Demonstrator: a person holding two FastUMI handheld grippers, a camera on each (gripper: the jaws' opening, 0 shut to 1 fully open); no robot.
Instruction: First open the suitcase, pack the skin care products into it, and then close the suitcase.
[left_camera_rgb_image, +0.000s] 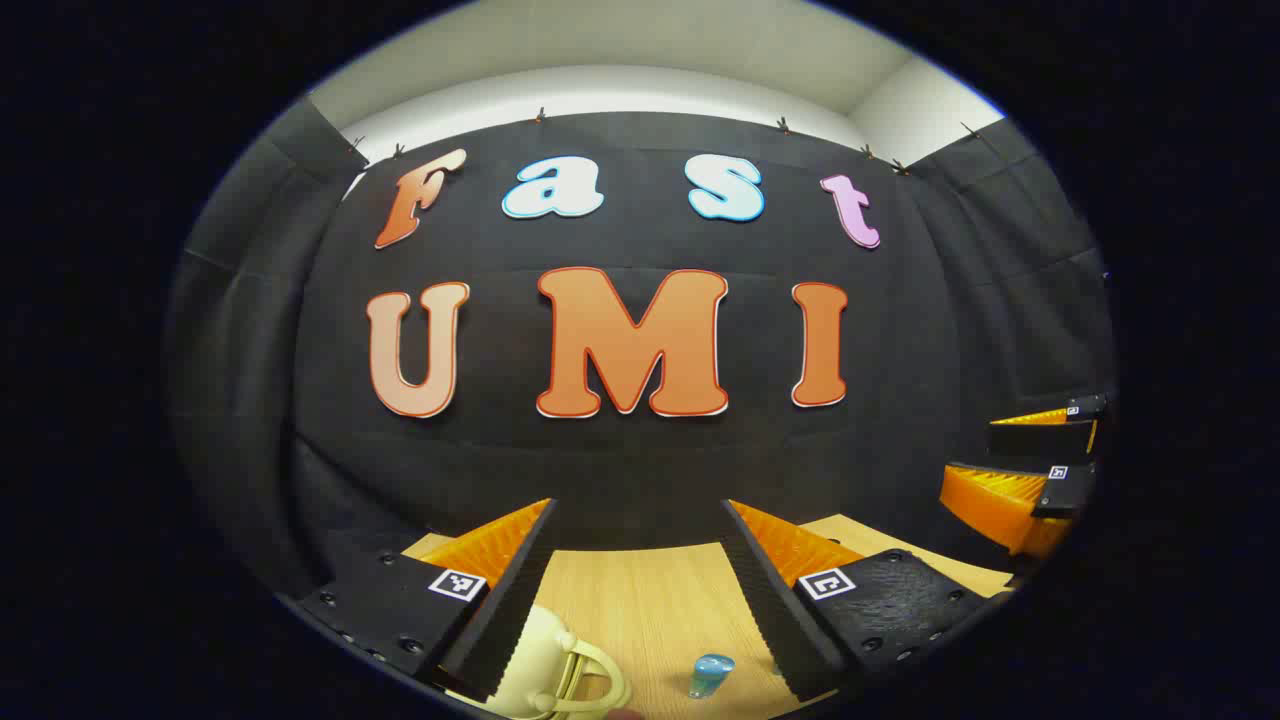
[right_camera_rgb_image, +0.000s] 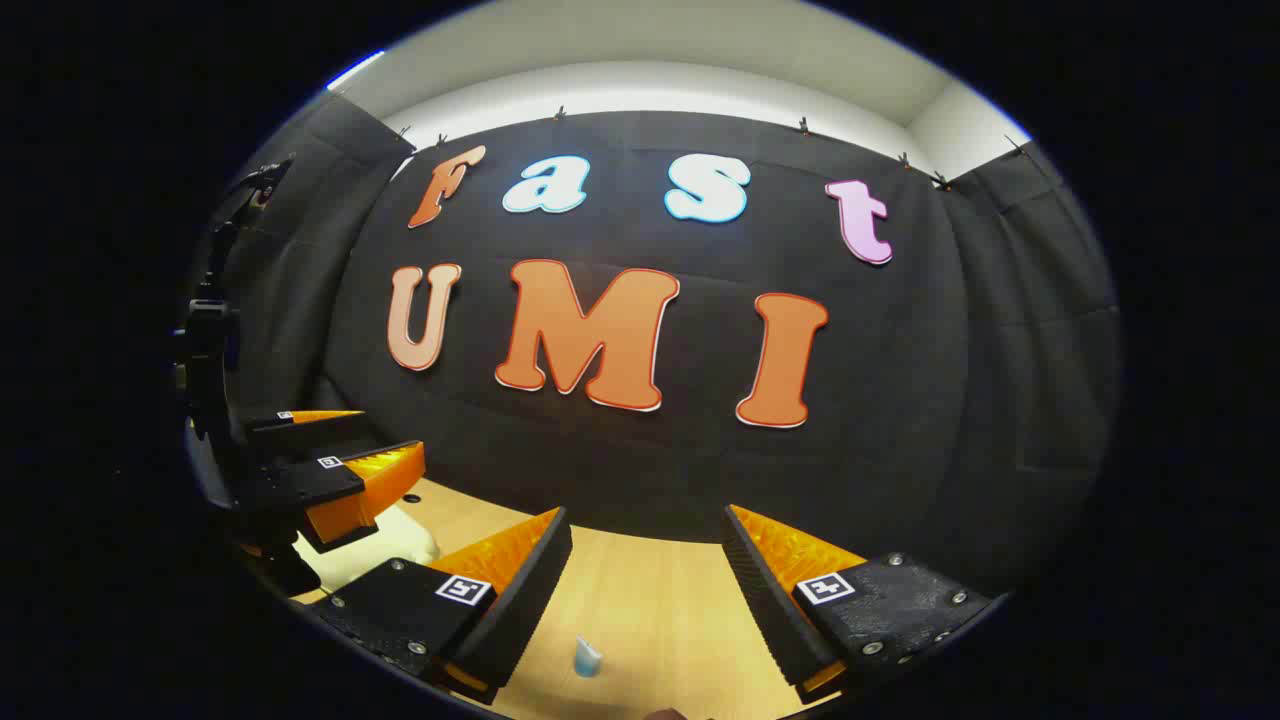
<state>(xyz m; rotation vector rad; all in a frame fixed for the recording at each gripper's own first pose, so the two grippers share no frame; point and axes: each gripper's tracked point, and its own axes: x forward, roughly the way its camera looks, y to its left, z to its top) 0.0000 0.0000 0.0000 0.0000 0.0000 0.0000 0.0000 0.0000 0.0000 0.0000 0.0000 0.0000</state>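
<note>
- Writing: no brand or product label can be read; each tongs finger carries a small square black-and-white marker tag, no words on it.
- Left tongs (left_camera_rgb_image: 640, 600), left gripper view: released, fingers spread wide, nothing between them, touching nothing that can be made out; held above a light wood desk (left_camera_rgb_image: 650, 600).
- Just below and beside its left finger: a cream-coloured suitcase (left_camera_rgb_image: 540, 665) w/ a looped handle, partly hidden by that finger; can't tell if lid is open or closed.
- Between the fingers, nearer the right one, low on the desk: a small clear blue skin care bottle (left_camera_rgb_image: 711, 674).
- Far right of the left tongs: the right tongs (left_camera_rgb_image: 1040, 470), off to the side, apart from it.
- Right tongs (right_camera_rgb_image: 645, 590), right gripper view: released, wide apart, holding nothing, above the desk (right_camera_rgb_image: 660, 600).
- Between its fingers, near the bottom edge: a small pale blue bottle (right_camera_rgb_image: 588, 658) standing on the desk, not touched.
- To its left: the left tongs (right_camera_rgb_image: 345, 470), w/ a cream object under them, too cut off to identify.
</note>
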